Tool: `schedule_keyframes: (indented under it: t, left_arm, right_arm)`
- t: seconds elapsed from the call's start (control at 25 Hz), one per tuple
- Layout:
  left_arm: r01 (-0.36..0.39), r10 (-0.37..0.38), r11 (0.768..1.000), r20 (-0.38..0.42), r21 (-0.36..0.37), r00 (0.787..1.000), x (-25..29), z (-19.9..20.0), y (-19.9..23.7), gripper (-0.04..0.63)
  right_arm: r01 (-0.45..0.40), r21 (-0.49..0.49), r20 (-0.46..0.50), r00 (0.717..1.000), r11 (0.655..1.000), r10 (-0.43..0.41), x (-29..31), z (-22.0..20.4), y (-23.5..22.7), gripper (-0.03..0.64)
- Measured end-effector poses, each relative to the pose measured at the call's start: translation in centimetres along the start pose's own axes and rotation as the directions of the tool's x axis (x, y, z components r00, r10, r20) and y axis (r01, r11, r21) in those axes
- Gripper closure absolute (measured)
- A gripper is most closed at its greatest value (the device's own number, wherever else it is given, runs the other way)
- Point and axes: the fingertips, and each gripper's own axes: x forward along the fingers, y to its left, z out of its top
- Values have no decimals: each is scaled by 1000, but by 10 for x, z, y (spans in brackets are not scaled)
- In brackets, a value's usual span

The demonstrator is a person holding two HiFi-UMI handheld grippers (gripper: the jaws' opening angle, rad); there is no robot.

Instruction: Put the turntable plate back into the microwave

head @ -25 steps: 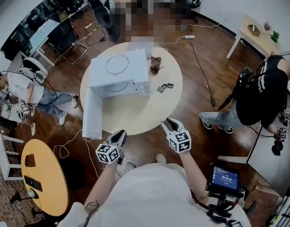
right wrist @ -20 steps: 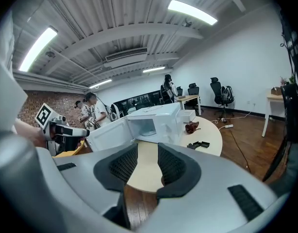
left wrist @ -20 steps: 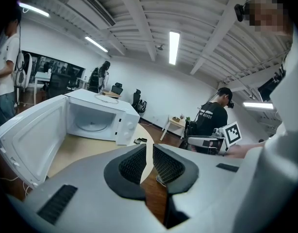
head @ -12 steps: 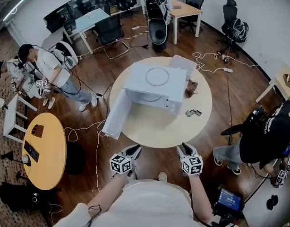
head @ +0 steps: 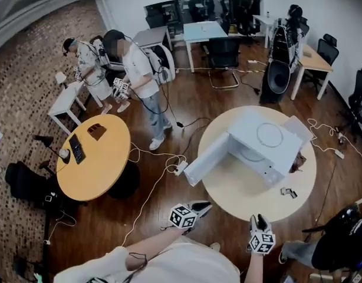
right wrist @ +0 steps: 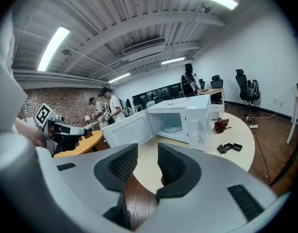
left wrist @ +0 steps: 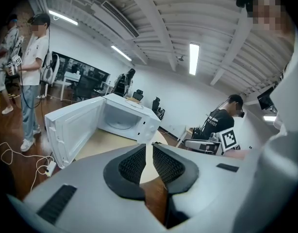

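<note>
**OPERATOR:** Hovering at 6 o'clock of the round bench point(head: 240, 187), I have both tools aimed at the microwave point(head: 246, 135) at 1 o'clock. Its door point(head: 206, 160) is swung wide toward 8 o'clock.

**DESK:** Anything in the tools?

**OPERATOR:** Nothing. My left tool point(head: 203, 206) is ajar by a mere slit and my right tool point(head: 259, 219) stands clearly apart. Nothing sits between either pair of jaws.

**DESK:** And the turntable plate?

**OPERATOR:** A pale round disc point(right wrist: 173, 128) lies on the floor inside the microwave. I take it for the plate, already where the job wants it. But a thin circle point(head: 269, 135) also rests on the microwave's roof, and I cannot tell whether that is clear glass or a bare ring. If the disc is the plate, the job looks done. If the roof circle is the plate, it remains to go inside.
</note>
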Motion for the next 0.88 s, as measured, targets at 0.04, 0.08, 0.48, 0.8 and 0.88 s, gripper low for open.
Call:
schedule_keyframes:
  t: [0.04, 0.08, 0.48, 0.8, 0.88]
  left_arm:
    - [1, -1, 1000, 5, 2, 1000, -3, 4, 3, 548]
    - [1, -1, 1000, 13, 6, 1000, -5, 9, 6, 548]
    - [20, -23, 999, 63, 46, 998, -33, 50, 42, 548]
    - [38, -43, 994, 49, 106, 998, -33, 54, 51, 548]
    - [53, -58, 994, 55, 93, 997, -31, 57, 47, 548]
  right_arm:
    - [0, 5, -2, 1000, 1000, 0, 5, 0, 2, 485]
    - [-2, 12, -3, 1000, 1000, 2, 13, 1, 5, 485]
    - [-40, 20, 76, 996, 999, 38, 63, 44, 56, 485]
    - [-26, 143, 144, 990, 989, 5, 61, 56, 67, 486]
    - [-8, 161, 143, 990, 987, -16, 57, 50, 59, 486]
